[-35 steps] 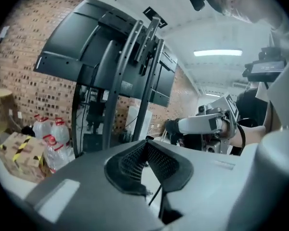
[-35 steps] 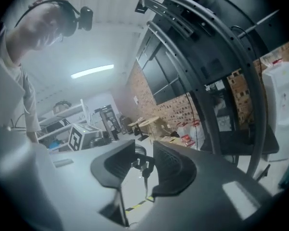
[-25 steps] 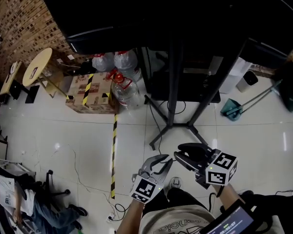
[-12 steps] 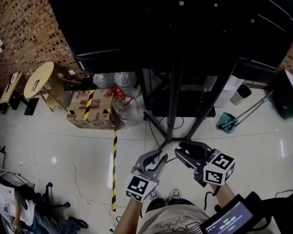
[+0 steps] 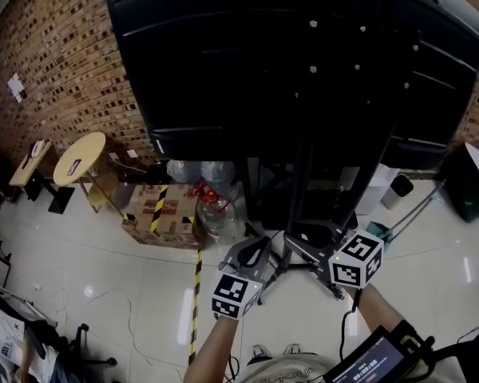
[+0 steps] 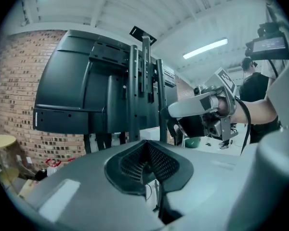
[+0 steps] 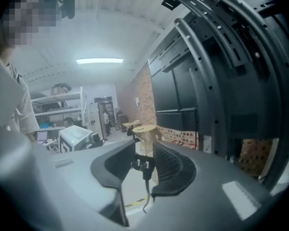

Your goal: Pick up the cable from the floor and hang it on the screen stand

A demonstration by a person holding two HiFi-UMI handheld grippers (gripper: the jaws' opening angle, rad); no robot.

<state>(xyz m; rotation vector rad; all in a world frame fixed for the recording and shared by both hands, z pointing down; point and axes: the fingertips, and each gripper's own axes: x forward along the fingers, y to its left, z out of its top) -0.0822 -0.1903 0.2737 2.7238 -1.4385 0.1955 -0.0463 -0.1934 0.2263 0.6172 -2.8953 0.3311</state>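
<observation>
Cable [image 6: 157,196] is off the floor and held at two places, so I log the pickup as done and the carry to the screen stand [image 6: 145,81] as the step in hand. Left claw [image 6: 145,150]: pads pressed together, with the thin cable running out just beneath them. I read that as a pinch on the cable, though the contact itself is too fine to see. Right claw [image 7: 143,148]: jaws partly apart and clamped on the black plug [image 7: 144,167], with the cable dangling straight below it. In the head view both claws are raised and side by side, the right one just to the right of the left. The stand and the dark back of the screen [image 5: 287,54] lie ahead of and above both claws and touch neither. No part of the cable is on the stand yet. Judgement for the next move: take both claws forward and higher, choose a bracket or cross-piece on the stand, and lay the span of cable between the claws over it. Only then let go, one claw at a time, so the plug's weight does not drag the cable back off. I cannot tell from here which part of the stand offers a usable hook. The slack below the claws is out of sight and could snag on the way up.
</observation>
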